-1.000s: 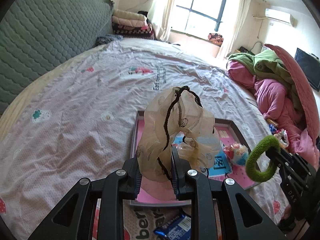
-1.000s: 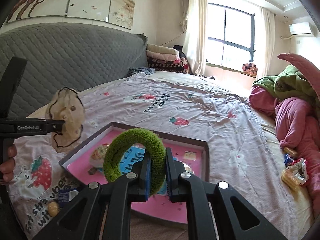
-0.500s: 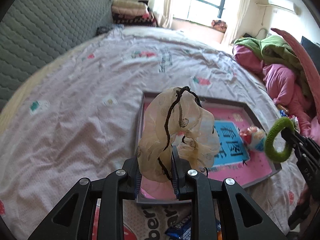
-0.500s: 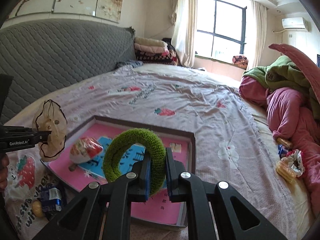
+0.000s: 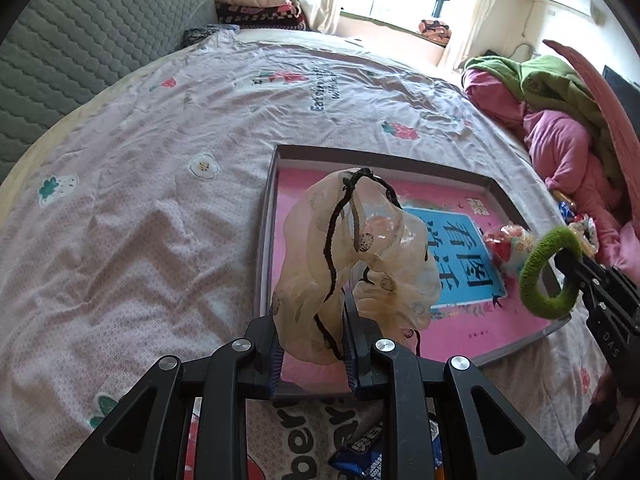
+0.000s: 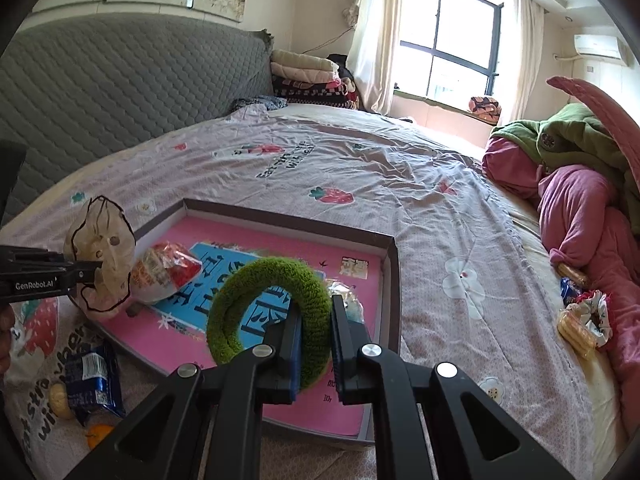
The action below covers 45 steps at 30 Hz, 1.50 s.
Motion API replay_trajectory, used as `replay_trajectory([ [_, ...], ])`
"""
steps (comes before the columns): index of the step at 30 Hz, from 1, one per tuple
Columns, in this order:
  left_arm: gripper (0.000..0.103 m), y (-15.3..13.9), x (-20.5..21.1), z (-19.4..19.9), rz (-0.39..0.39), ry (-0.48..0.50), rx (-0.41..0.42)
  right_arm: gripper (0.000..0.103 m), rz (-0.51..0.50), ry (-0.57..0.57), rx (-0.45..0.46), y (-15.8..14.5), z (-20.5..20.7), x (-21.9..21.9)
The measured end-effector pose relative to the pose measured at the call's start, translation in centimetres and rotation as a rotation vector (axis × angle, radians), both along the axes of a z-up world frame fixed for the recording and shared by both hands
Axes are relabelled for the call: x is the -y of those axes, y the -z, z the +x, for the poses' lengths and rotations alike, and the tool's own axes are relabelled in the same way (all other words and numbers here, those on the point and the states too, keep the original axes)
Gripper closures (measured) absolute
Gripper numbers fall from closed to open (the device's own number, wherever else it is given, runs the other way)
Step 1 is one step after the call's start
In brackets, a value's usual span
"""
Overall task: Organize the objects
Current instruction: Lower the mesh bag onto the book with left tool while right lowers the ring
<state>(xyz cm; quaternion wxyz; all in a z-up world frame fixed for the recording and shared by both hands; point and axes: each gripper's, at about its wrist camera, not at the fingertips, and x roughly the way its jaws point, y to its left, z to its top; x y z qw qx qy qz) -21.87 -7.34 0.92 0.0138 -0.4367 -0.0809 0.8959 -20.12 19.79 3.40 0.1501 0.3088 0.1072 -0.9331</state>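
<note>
A bedroom with a grey quilted headboard (image 6: pixel 120 92) and a bright window (image 6: pixel 448 40); the work surface is a bed covered by a pale lilac sheet (image 5: pixel 160 200) printed with strawberries and flowers. On the sheet lies the landmark, a shallow box tray (image 6: pixel 390 280) with a dark rim and a pink floor bearing a blue panel of Chinese characters.

The left gripper (image 5: pixel 312 348) has its jaws closed on the lower part of a sheer cream scrunchie (image 5: pixel 356 264) with black edging and dots. The scrunchie stands up from the fingers, above the tray's near left corner, clear of the tray floor.

The right gripper (image 6: pixel 314 344) has its jaws clamped on a fuzzy green hair tie (image 6: pixel 272 308), held as an upright ring above the tray's near right part, also off the floor.

Inside the tray, toward its left side in the right wrist view, lies a red and white wrapped snack (image 6: pixel 168 270); a small clear-wrapped item (image 6: pixel 344 296) sits behind the green ring.

Outside the tray, just off its near left corner, lie a blue snack packet (image 6: pixel 94 376) and a small orange object (image 6: pixel 96 436). Well to the right of the tray, near a heap of pink and green bedding (image 6: pixel 580 184), rest a floral scrunchie (image 6: pixel 596 312) and yellowish wrapped snacks (image 6: pixel 576 332).
</note>
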Motion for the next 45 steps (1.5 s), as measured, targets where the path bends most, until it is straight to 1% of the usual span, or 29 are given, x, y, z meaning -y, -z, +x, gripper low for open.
replay_trajectory([
  [3,0.078,0.1,-0.3,0.0,-0.009,0.01,0.003,0.09,0.033,-0.002,-0.004,0.3,0.1,0.4],
  [13,0.078,1.2,-1.8,-0.1,-0.034,0.054,0.046,0.09,0.078,-0.019,0.014,1.2,0.1,1.0],
  [21,0.078,2.0,-2.3,-0.2,-0.049,0.069,0.066,0.09,0.167,-0.05,0.016,2.3,0.3,2.5],
  [32,0.077,2.5,-2.9,-0.6,-0.04,0.083,0.058,0.09,0.147,-0.069,0.06,3.3,0.0,3.0],
  [39,0.077,2.5,-3.6,-0.5,-0.049,0.096,0.051,0.089,0.118,-0.075,0.124,4.2,-0.4,3.1],
  [45,0.071,2.7,-3.4,-0.7,-0.055,0.087,0.059,0.089,0.075,-0.059,0.168,4.2,-0.6,2.5],
])
